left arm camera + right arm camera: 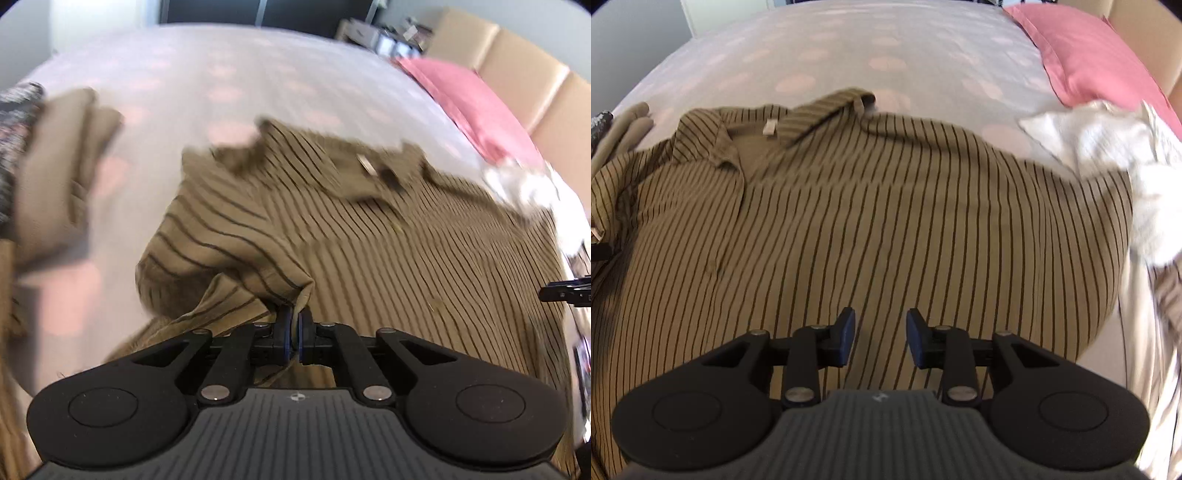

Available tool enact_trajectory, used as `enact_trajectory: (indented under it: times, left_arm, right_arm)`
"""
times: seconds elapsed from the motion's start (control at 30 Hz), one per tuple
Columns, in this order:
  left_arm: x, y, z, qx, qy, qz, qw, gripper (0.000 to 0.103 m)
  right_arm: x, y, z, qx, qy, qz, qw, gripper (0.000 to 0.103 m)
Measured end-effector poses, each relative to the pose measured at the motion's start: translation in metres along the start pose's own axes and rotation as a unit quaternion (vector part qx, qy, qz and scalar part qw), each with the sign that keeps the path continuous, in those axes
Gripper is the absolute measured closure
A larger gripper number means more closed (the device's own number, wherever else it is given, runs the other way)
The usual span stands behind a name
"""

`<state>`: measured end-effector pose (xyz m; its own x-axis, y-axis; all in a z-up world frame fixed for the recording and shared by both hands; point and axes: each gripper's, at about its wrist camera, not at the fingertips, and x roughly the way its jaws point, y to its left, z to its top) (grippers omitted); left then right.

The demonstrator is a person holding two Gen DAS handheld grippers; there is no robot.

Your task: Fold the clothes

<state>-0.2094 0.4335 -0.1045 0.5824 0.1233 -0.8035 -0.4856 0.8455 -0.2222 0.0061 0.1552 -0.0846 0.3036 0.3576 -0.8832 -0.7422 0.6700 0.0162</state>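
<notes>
A tan shirt with thin dark stripes point(886, 221) lies spread flat on the bed, collar point(775, 129) toward the far left. In the left wrist view a bunched fold of this striped shirt point(258, 236) rises into my left gripper point(294, 326), whose blue pads are shut on the cloth. My right gripper point(881, 325) hovers over the shirt's lower body, open, with nothing between its fingers. A dark part of the right gripper point(565, 291) shows at the right edge of the left wrist view.
The bed cover point(849, 48) is white with pale pink dots. A pink pillow point(1100, 55) lies at the far right, and a crumpled white garment point(1108, 147) is beside the shirt. Folded tan clothes point(55, 177) and a dark patterned cloth point(14, 122) lie to the left. A beige headboard point(517, 55) stands behind.
</notes>
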Motion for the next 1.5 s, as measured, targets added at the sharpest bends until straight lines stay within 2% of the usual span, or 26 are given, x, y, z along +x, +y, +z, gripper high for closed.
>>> enact_trajectory:
  times: [0.07,0.1,0.2,0.23,0.27,0.43,0.5,0.53,0.7,0.83,0.93,1.03,1.07,1.13,1.33,1.4,1.5]
  left_arm:
    - [-0.006,-0.009,-0.008,0.013,0.008,-0.013,0.9998,0.084]
    - [-0.011,-0.013,-0.012,0.019,0.008,-0.019,0.9996,0.081]
    - [-0.033,-0.017,-0.018,0.031,-0.007,-0.034,0.9989,0.07]
    - [-0.042,-0.016,-0.017,0.031,-0.015,-0.038,0.9987,0.061]
    - [-0.049,-0.014,-0.016,0.031,-0.027,-0.039,0.9984,0.059]
    - [-0.071,0.007,0.0,0.012,-0.075,0.022,0.9969,0.059]
    - [-0.07,0.016,0.006,0.021,-0.086,0.051,0.9948,0.059]
    - [-0.067,0.019,0.008,0.036,-0.083,0.062,0.994,0.059]
    - [-0.042,0.017,0.017,0.104,-0.038,0.07,0.9913,0.056]
    - [-0.025,0.008,0.017,0.159,-0.031,0.086,0.9831,0.055]
    - [-0.016,0.001,0.015,0.202,-0.03,0.103,0.9736,0.055]
    - [-0.008,-0.005,0.013,0.232,-0.032,0.11,0.966,0.059]
    - [-0.006,-0.005,0.013,0.236,-0.026,0.108,0.9653,0.076]
    - [-0.002,-0.003,0.014,0.231,-0.01,0.116,0.9659,0.099]
    - [-0.031,0.015,0.027,0.187,-0.022,0.139,0.9724,0.103]
    - [-0.044,0.023,0.041,0.179,-0.018,0.154,0.9714,0.103]
    - [-0.057,0.036,0.07,0.18,0.002,0.198,0.9635,0.103]
  right_arm:
    - [-0.001,0.002,-0.012,0.01,0.008,-0.012,1.0,0.067]
    - [-0.001,0.001,-0.016,0.016,0.01,-0.015,1.0,0.065]
    - [-0.001,-0.001,-0.023,0.029,0.015,-0.013,0.999,0.064]
    - [-0.002,-0.001,-0.024,0.03,0.014,-0.013,0.999,0.064]
    - [-0.003,0.0,-0.024,0.028,0.011,-0.014,0.999,0.064]
    - [-0.008,0.004,-0.025,0.018,-0.006,-0.004,1.0,0.063]
    - [-0.01,0.005,-0.025,0.016,-0.01,0.003,1.0,0.061]
    - [-0.01,0.006,-0.025,0.015,-0.011,0.005,1.0,0.061]
    - [-0.006,0.006,-0.021,0.012,-0.009,0.006,1.0,0.061]
    - [0.003,0.003,-0.018,0.02,-0.001,0.003,1.0,0.061]
    - [0.009,0.001,-0.017,0.022,0.005,0.005,1.0,0.061]
    - [0.014,0.001,-0.017,0.022,0.01,0.006,1.0,0.061]
    - [0.016,0.001,-0.016,0.023,0.012,0.006,1.0,0.061]
    - [0.018,0.001,-0.017,0.024,0.014,0.006,1.0,0.061]
    - [0.02,0.001,-0.019,0.026,0.02,0.004,0.999,0.061]
    - [0.02,0.002,-0.02,0.025,0.022,0.005,0.999,0.061]
    - [0.02,0.003,-0.02,0.026,0.024,0.005,0.999,0.061]
